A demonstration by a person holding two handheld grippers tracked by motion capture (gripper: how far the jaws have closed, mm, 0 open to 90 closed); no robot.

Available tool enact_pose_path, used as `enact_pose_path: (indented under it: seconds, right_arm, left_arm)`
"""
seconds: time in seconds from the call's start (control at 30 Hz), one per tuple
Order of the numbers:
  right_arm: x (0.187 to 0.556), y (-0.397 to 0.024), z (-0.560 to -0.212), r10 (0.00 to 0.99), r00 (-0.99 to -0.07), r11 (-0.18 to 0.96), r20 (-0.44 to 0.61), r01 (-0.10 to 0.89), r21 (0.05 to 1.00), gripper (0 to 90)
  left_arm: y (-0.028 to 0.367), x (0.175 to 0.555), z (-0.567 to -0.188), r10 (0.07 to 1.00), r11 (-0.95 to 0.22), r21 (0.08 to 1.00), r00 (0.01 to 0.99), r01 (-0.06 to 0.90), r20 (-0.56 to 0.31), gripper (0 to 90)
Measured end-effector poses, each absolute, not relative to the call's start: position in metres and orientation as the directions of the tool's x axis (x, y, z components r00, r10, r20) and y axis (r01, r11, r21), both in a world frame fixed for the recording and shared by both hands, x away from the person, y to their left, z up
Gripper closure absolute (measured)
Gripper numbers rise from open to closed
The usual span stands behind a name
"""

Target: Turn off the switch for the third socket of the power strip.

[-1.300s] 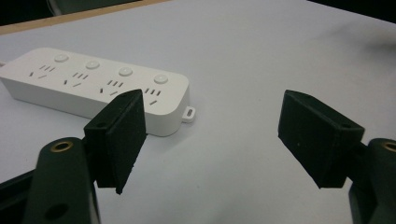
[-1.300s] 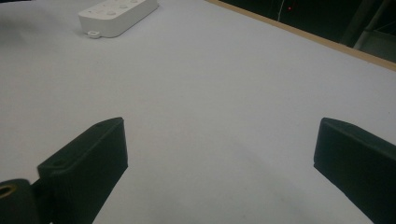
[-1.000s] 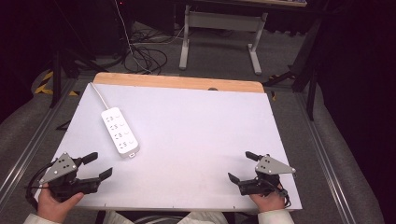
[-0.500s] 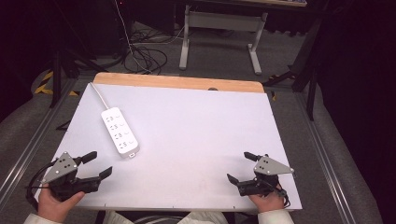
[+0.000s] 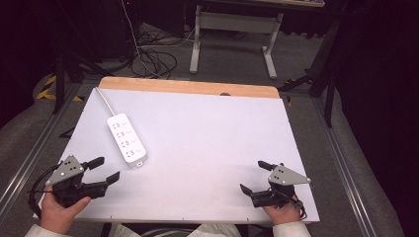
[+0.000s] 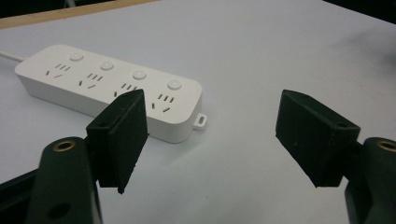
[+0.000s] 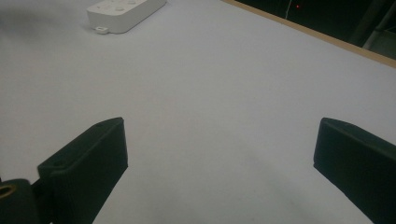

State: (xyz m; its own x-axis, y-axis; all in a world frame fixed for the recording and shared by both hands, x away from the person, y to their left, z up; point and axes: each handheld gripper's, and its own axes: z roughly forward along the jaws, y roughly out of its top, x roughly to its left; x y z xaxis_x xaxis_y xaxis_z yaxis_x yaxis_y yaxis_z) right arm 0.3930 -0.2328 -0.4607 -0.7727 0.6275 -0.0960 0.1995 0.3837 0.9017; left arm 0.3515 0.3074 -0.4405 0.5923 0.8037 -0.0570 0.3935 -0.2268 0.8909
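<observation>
A white power strip [image 5: 127, 138] with several sockets and round buttons lies on the left half of the white table [image 5: 207, 133], its white cord running off toward the far left corner. My left gripper [image 5: 106, 169] is open at the near left corner, a short way in front of the strip's near end. The left gripper view has the strip [image 6: 112, 88] just beyond my open jaws, nothing between them. My right gripper [image 5: 253, 176] is open at the near right corner. The right gripper view catches the strip's end [image 7: 123, 11] far off at the top left.
A wooden strip [image 5: 188, 87] edges the table's far side. Beyond it on the floor are tangled black cables [image 5: 153, 57] and a grey desk frame [image 5: 232, 29]. Metal rails [image 5: 34, 148] run along both sides of the table.
Both grippers have stayed nearly still. The right gripper has shifted slightly.
</observation>
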Motion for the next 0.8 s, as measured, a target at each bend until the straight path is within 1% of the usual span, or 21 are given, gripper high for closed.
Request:
enact_pose_path:
  seconds: [0.4,0.73,0.8]
  right_arm:
    - [0.393,-0.233,-0.461,0.625,-0.775,0.385,-0.095,0.2,0.901,3.4]
    - [0.393,-0.232,-0.461,0.622,-0.777,0.384,-0.094,0.198,0.902,3.5]
    - [0.393,-0.232,-0.461,0.621,-0.778,0.385,-0.091,0.202,0.901,3.4]
  left_arm:
    - [0.299,0.366,-0.425,0.795,-0.233,0.891,0.604,0.39,-0.056,29.4]
    - [0.295,0.377,-0.418,0.789,-0.246,0.887,0.613,0.392,-0.052,29.8]
    - [0.293,0.38,-0.416,0.789,-0.235,0.889,0.611,0.394,-0.062,29.8]
